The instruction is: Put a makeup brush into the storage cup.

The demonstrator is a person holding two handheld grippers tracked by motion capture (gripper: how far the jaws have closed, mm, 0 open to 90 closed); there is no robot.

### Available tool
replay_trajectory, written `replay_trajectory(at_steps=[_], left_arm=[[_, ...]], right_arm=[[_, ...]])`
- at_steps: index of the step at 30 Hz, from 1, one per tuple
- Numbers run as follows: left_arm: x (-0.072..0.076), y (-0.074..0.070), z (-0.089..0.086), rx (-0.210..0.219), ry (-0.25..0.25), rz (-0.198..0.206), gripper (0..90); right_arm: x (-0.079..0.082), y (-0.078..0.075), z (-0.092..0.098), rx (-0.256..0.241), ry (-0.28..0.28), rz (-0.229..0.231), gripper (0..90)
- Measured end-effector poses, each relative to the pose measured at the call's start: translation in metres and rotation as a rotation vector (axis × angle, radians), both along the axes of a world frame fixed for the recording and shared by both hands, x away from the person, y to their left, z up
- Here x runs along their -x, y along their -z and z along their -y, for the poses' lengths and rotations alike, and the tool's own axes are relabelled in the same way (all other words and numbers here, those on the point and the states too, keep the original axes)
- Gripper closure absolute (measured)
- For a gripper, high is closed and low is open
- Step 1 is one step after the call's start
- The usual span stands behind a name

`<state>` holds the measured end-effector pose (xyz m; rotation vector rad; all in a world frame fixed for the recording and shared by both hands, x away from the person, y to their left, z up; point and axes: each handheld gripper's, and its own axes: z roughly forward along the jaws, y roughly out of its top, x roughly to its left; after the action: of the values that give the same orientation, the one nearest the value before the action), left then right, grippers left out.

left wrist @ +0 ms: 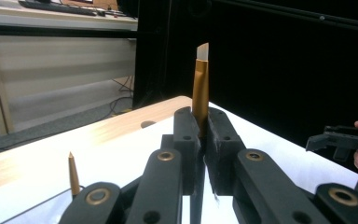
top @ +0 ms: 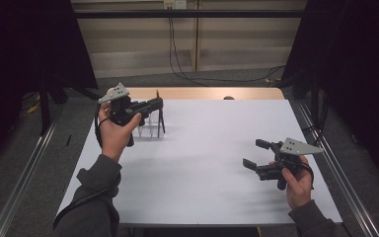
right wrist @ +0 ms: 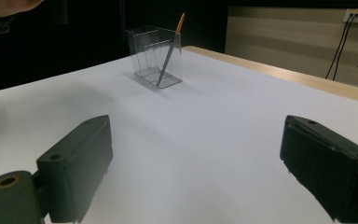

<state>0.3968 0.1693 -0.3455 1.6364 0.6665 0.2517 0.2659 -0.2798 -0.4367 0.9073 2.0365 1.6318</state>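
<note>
The left gripper (top: 154, 104) is held above a clear holder (top: 150, 126) near the far left corner of the white table (top: 207, 163), and its jaws are clamped on a gold pen (left wrist: 200, 81) that stands upright between them. A second pen (right wrist: 170, 56) leans inside the holder, its gold tip (left wrist: 73, 173) showing beside the left gripper's jaws. The right gripper (top: 256, 155) hovers over the near right part of the table, well apart from the holder, with its jaws spread wide and nothing between them.
</note>
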Motion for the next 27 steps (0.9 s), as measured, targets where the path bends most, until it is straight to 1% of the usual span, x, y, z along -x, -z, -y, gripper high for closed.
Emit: replay_trajectory(at_steps=[4,5,7,8,9,11,12,13,17,18,19,20,21,22,23,24,25,27], left_arm=[[-0.003,-0.001,-0.002,0.001,-0.009,0.000,83.8],[-0.003,-0.001,-0.002,0.011,-0.007,0.001,83.8],[-0.005,-0.001,-0.003,0.002,-0.009,0.003,83.8],[-0.005,-0.001,-0.003,0.002,-0.019,0.000,83.8],[-0.006,-0.001,-0.005,-0.008,-0.027,0.002,83.8],[-0.008,-0.001,-0.005,0.006,-0.026,0.004,83.8],[-0.008,-0.002,-0.006,-0.003,-0.035,0.002,83.8],[-0.009,-0.002,-0.007,0.008,-0.034,0.003,83.8],[-0.011,-0.003,-0.009,-0.005,-0.054,0.011,83.8],[-0.011,-0.003,-0.009,0.003,-0.053,0.009,83.8],[-0.012,-0.003,-0.010,0.001,-0.058,0.010,83.8],[-0.013,-0.003,-0.010,-0.006,-0.062,0.012,83.8],[-0.013,-0.003,-0.011,-0.012,-0.078,0.008,83.8],[-0.014,-0.003,-0.011,-0.020,-0.081,0.012,83.8],[-0.015,-0.002,-0.012,-0.021,-0.081,0.011,83.8],[-0.016,-0.001,-0.012,-0.009,-0.081,0.008,83.9],[-0.017,-0.001,-0.013,-0.022,-0.092,0.009,83.8],[-0.019,0.000,-0.013,-0.010,-0.094,0.002,83.8]], right_arm=[[0.000,0.000,-0.001,0.001,0.003,0.002,8.9],[0.000,0.000,-0.001,0.000,0.003,0.002,8.9],[0.000,0.000,0.000,0.002,0.002,0.003,8.9],[0.000,0.000,0.000,0.001,0.002,0.003,8.9],[0.000,0.000,0.000,0.002,0.002,0.003,8.9],[0.000,0.000,0.000,0.002,0.001,0.004,8.9],[0.000,0.000,-0.001,0.003,0.001,0.003,8.9],[0.000,0.000,0.000,0.001,0.001,0.004,8.9],[0.000,0.000,0.000,0.000,-0.005,0.002,8.9],[0.000,0.000,0.000,0.003,0.001,0.003,8.9],[0.000,0.000,0.000,0.003,0.001,0.004,8.9],[0.000,0.000,0.000,0.000,-0.004,0.002,8.9],[0.000,0.000,0.000,0.002,0.001,0.003,8.9],[0.000,0.000,0.000,0.003,0.000,0.005,8.9],[0.000,0.000,0.000,0.003,-0.002,0.004,8.9],[0.000,0.000,0.000,0.003,-0.002,0.004,8.9],[0.000,0.000,0.000,0.003,-0.001,0.004,8.9],[0.000,0.000,0.000,0.003,-0.001,0.004,8.9]])
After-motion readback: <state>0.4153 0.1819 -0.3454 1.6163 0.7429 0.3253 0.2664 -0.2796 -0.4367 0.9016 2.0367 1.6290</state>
